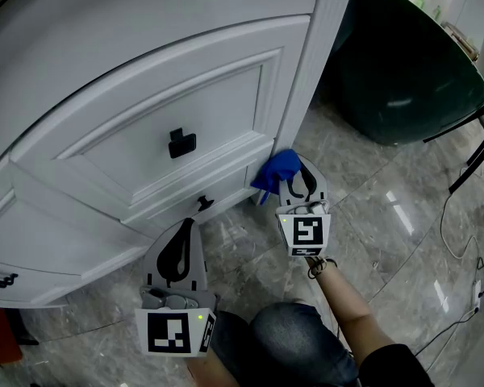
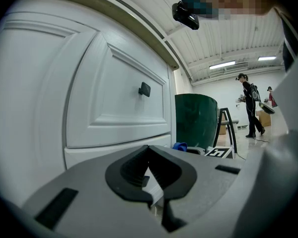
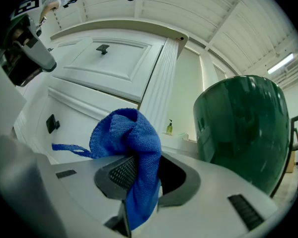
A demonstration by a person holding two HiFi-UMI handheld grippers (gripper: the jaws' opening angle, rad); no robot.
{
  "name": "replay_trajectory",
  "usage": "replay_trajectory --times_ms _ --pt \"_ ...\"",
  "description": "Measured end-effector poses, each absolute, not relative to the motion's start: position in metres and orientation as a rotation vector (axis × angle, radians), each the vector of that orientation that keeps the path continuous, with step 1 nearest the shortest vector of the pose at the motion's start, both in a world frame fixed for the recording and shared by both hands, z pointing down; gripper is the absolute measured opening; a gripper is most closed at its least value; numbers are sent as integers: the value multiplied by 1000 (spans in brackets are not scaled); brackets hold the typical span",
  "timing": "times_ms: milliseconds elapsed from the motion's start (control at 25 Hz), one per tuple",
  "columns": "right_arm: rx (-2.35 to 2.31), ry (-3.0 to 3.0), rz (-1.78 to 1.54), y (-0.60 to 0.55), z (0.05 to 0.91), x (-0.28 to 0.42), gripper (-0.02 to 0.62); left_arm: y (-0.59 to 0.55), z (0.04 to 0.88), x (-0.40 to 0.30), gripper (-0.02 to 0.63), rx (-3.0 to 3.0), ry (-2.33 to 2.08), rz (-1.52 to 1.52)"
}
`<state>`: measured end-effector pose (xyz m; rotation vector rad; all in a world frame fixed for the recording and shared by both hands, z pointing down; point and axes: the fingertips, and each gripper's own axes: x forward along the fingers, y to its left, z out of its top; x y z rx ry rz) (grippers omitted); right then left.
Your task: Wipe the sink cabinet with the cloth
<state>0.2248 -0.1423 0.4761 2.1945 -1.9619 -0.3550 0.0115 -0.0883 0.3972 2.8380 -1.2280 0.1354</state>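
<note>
The white sink cabinet fills the upper left of the head view, with panelled drawers and black square knobs. My right gripper is shut on a blue cloth and holds it against the cabinet's bottom right corner, beside the fluted corner post. In the right gripper view the blue cloth bunches up between the jaws in front of the cabinet. My left gripper hangs low in front of the lower drawer, jaws shut with nothing in them; in its own view, the left gripper points at the drawer front.
A large dark green tub stands right of the cabinet on the grey marble floor. Black stand legs and a white cable lie at the right. A knee in jeans is below. People stand far off.
</note>
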Motion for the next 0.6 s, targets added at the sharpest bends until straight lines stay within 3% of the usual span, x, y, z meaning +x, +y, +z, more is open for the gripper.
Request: replay_trajectory --times_ms 600 --pt "2169 -1945 -308 -144 497 225 114 -89 398 12 0 2837 -1229 136"
